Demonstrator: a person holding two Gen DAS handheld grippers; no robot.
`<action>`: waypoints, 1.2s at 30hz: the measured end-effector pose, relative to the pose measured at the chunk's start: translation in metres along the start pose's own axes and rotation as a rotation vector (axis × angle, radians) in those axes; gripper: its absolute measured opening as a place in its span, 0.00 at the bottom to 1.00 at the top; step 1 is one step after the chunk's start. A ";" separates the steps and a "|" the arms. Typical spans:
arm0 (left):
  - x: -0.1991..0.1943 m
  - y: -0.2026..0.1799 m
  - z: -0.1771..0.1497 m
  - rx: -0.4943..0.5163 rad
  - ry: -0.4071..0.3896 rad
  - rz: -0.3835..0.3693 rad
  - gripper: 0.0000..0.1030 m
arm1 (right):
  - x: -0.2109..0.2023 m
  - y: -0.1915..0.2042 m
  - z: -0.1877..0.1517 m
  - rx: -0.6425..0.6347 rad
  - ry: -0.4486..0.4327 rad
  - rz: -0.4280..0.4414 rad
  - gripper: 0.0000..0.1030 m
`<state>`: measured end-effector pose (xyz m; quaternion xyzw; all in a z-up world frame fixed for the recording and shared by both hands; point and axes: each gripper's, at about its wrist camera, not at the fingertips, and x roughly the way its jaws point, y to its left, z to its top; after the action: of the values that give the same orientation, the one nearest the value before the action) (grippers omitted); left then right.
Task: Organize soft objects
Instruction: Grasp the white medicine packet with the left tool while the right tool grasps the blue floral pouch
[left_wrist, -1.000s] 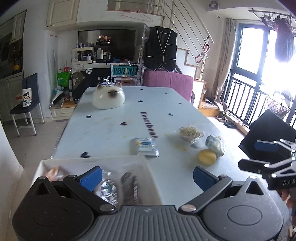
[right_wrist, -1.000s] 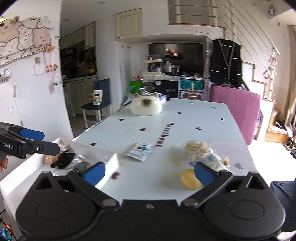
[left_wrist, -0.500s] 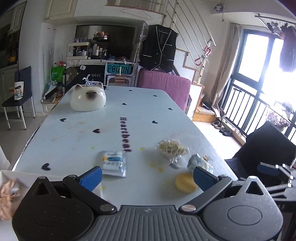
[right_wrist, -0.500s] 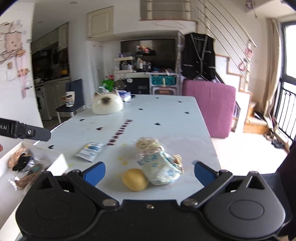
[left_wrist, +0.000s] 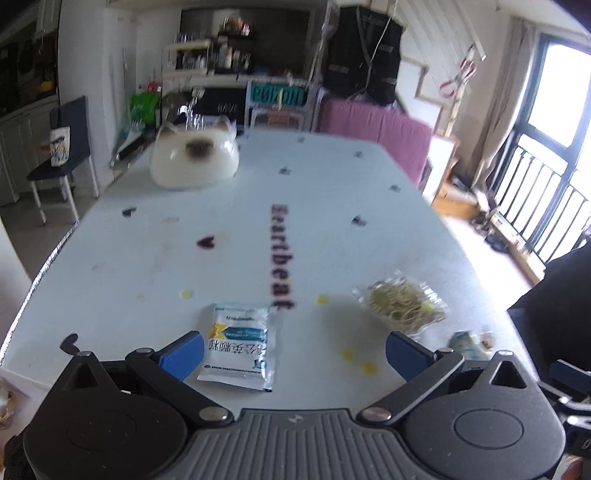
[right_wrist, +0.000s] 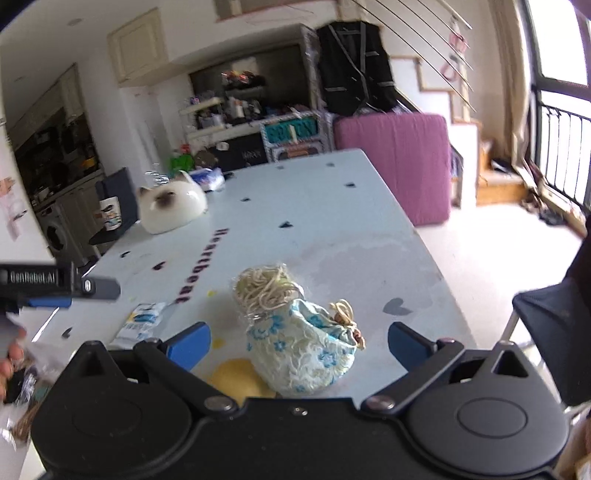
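My left gripper (left_wrist: 295, 350) is open and empty, just above a white and blue sachet (left_wrist: 238, 345) that lies between its fingers. A clear bag of rubber bands (left_wrist: 402, 305) lies to the right. My right gripper (right_wrist: 299, 341) is open and empty, with a floral drawstring pouch (right_wrist: 306, 345) between its fingers. The rubber-band bag (right_wrist: 264, 288) sits just behind the pouch and a yellow round object (right_wrist: 236, 380) is at its left. The sachet (right_wrist: 142, 321) and the left gripper (right_wrist: 62, 284) show at the left in the right wrist view.
A white cat-shaped container (left_wrist: 194, 157) stands at the far end of the pale table (left_wrist: 332, 206). A purple chair (right_wrist: 395, 162) is behind the table. A dark chair (right_wrist: 554, 321) stands at the right. A tray with small items (right_wrist: 18, 391) is at the left edge.
Both grippers moved forward and lower over the table. The sachet now sits between the left fingers, and the pouch is closer between the right fingers. The tray slid out of the left view.
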<state>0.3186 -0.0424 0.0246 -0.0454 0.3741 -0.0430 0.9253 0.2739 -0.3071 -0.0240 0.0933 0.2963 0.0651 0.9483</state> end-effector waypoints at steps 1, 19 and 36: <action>0.009 0.001 0.001 -0.002 0.019 0.009 1.00 | 0.007 -0.001 0.001 0.023 0.006 -0.011 1.00; 0.097 0.024 -0.004 0.015 0.163 0.061 1.00 | 0.059 -0.005 -0.037 0.267 -0.021 -0.041 1.00; 0.103 0.027 -0.010 0.019 0.141 0.078 0.80 | 0.057 -0.009 -0.037 0.292 0.009 -0.010 0.57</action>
<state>0.3867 -0.0281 -0.0569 -0.0188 0.4396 -0.0134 0.8979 0.2996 -0.3001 -0.0875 0.2284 0.3072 0.0171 0.9237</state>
